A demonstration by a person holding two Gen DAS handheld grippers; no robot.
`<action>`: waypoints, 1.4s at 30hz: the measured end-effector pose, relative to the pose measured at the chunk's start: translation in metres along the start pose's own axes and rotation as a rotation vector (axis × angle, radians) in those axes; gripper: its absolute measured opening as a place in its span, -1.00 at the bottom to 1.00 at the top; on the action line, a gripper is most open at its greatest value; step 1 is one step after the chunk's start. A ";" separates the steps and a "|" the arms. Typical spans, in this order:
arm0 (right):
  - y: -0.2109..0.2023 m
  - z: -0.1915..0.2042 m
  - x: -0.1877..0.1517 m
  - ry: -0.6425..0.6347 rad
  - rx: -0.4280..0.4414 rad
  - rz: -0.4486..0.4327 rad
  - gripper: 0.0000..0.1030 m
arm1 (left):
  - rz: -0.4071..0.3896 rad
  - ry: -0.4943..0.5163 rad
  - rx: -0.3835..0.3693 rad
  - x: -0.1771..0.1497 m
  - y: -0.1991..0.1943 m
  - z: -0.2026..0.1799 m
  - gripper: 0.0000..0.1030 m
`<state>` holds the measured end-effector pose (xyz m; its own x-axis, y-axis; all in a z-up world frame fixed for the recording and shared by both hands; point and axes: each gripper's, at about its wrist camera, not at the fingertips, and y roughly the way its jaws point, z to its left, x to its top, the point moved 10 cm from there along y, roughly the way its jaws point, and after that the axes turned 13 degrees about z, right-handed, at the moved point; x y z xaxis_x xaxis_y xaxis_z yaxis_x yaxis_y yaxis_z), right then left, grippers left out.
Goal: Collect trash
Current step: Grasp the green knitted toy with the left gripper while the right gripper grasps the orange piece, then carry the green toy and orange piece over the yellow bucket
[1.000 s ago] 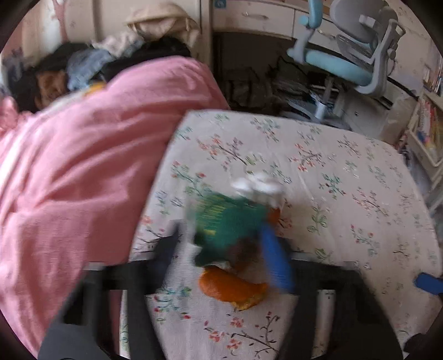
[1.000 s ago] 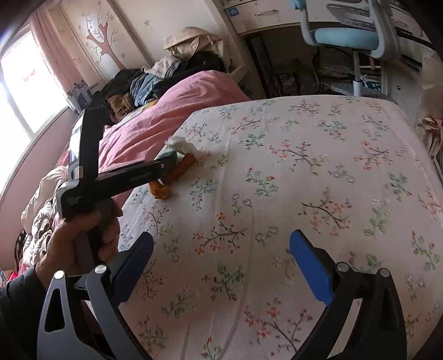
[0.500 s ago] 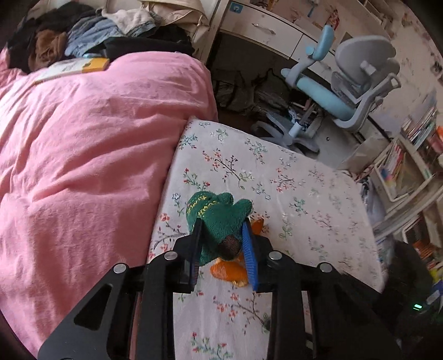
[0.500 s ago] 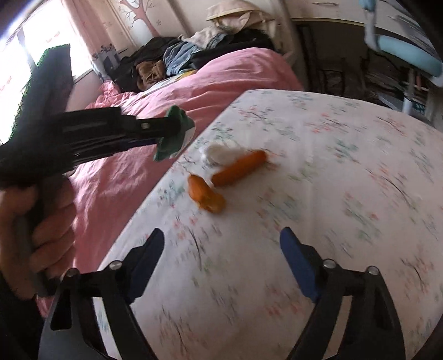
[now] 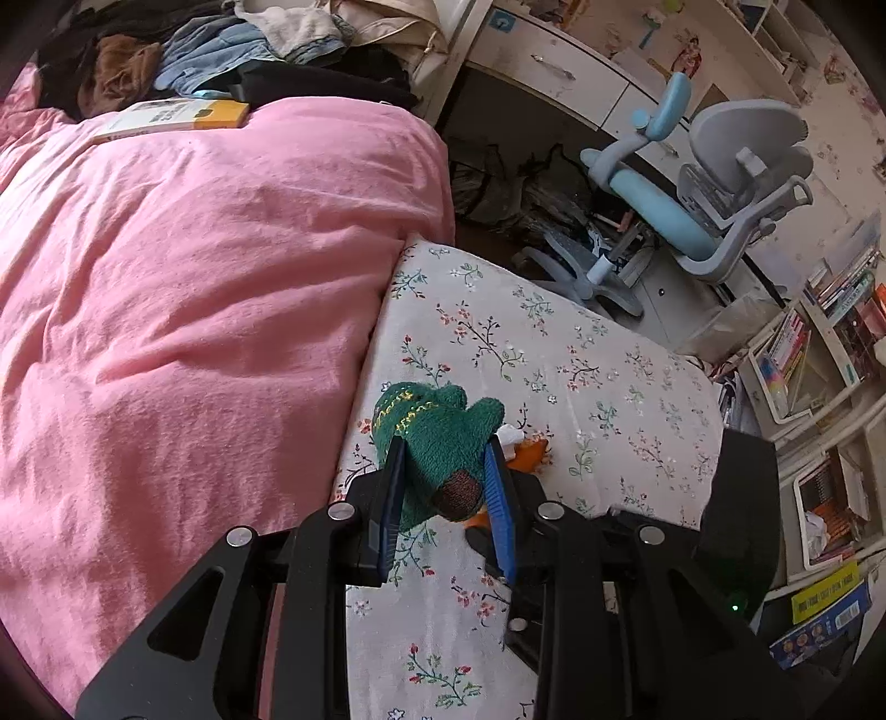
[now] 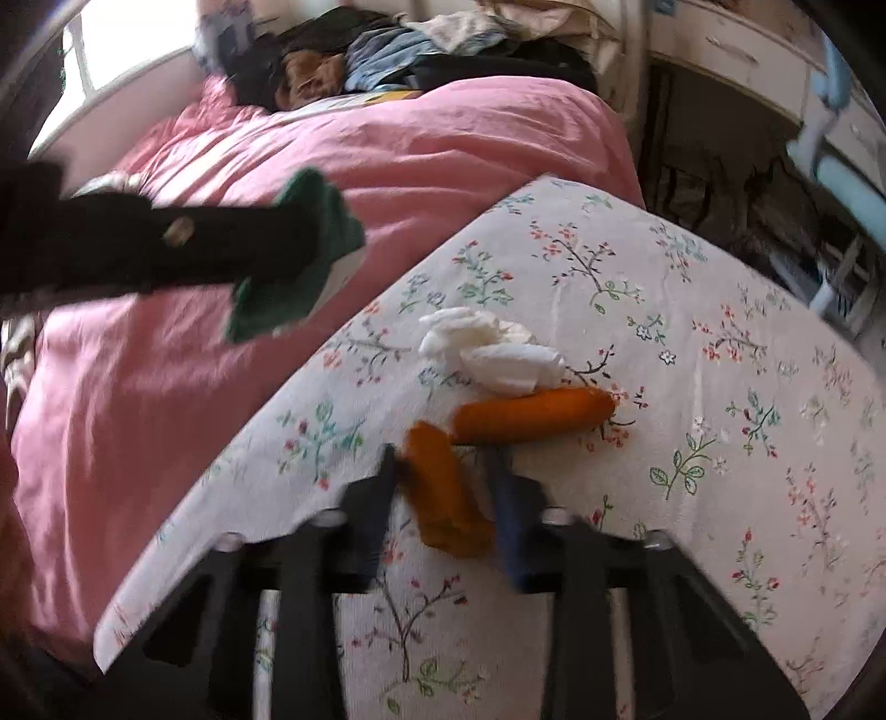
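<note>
My left gripper (image 5: 446, 457) is shut on a green fuzzy sock (image 5: 437, 429) and holds it above the floral sheet (image 5: 581, 354); it also shows in the right wrist view (image 6: 302, 249), lifted over the pink blanket. My right gripper (image 6: 446, 465) is closed around an orange peel piece (image 6: 443, 498) lying on the sheet. A second orange piece (image 6: 531, 412) and a crumpled white tissue (image 6: 493, 349) lie just beyond it. In the left wrist view the orange pieces (image 5: 529, 454) are mostly hidden behind the sock.
A pink blanket (image 5: 194, 288) covers the bed's left side, with a book (image 5: 171, 119) and piled clothes (image 5: 221, 50) at its far end. A blue-grey desk chair (image 5: 714, 205), desk drawers and bookshelves (image 5: 819, 343) stand past the bed.
My left gripper closed on the green sock and lifted it off the sheet. My right gripper moved forward to the orange pieces and closed around the nearer one.
</note>
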<state>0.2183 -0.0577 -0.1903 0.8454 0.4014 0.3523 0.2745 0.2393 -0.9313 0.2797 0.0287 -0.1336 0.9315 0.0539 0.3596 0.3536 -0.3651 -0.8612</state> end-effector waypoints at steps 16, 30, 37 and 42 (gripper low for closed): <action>-0.091 -0.022 -0.099 0.148 0.096 -0.092 -0.64 | -0.040 0.133 -0.023 -0.061 -0.045 -0.044 -0.49; -0.126 -0.013 -0.194 0.297 0.173 -0.156 -0.64 | -0.147 0.184 0.022 -0.150 -0.107 -0.076 -0.49; -0.135 -0.010 -0.212 0.307 0.188 -0.174 -0.64 | -0.158 0.227 0.036 -0.192 -0.113 -0.095 -0.49; -0.135 -0.007 -0.222 0.312 0.197 -0.173 -0.64 | -0.144 0.268 0.052 -0.216 -0.108 -0.109 -0.49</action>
<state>-0.0029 -0.1857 -0.1436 0.9012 0.0600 0.4293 0.3576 0.4569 -0.8145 0.0313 -0.0453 -0.0790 0.8181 -0.1481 0.5556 0.4909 -0.3231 -0.8090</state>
